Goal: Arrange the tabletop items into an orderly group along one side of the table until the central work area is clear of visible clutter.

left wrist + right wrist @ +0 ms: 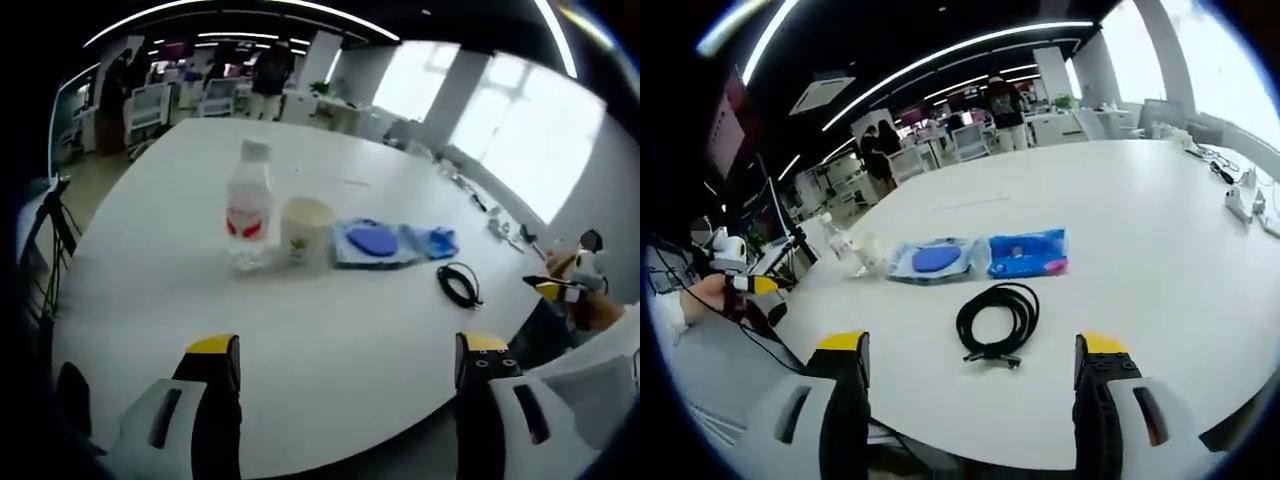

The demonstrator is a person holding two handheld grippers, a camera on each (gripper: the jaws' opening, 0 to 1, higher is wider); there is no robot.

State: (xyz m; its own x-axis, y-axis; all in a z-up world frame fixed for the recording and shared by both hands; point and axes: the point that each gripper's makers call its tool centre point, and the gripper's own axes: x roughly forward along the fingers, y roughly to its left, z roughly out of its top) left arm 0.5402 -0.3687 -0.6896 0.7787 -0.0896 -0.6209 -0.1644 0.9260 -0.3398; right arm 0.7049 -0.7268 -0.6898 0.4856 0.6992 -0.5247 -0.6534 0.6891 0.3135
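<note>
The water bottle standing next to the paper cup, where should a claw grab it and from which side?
Probably the water bottle at its red-labelled middle, from the side away from the paper cup. It stands upright, the cup crowds its other flank, and the left claw is open.

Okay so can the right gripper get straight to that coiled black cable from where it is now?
Probably yes. The coiled black cable lies on bare white table just ahead of the right gripper, between its open jaws' line. Nothing sits between them; the blue packets lie beyond it.
</note>
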